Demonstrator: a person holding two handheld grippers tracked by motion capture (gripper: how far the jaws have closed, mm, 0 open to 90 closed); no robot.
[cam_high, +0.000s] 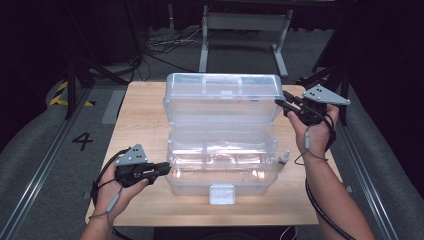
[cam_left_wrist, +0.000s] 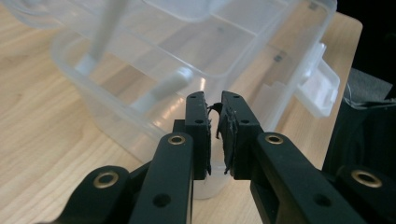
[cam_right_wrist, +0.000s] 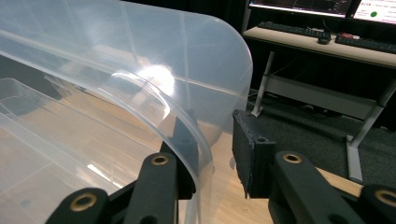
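At table centre, clear plastic bin (cam_high: 220, 170) open, hinged lid (cam_high: 222, 97) upright at 12 o'clock with right gripper (cam_high: 281, 103) at its 3 o'clock edge, jaws apart and straddling the rim, not clamped. At the bin's 9 o'clock wall, left gripper (cam_high: 167, 169) nearly closed on nothing, small bottle (cam_high: 283, 158) on the table at 3 o'clock. Likely lid-handling step: next, pinch the rim firmly, brace the base, swing slowly.
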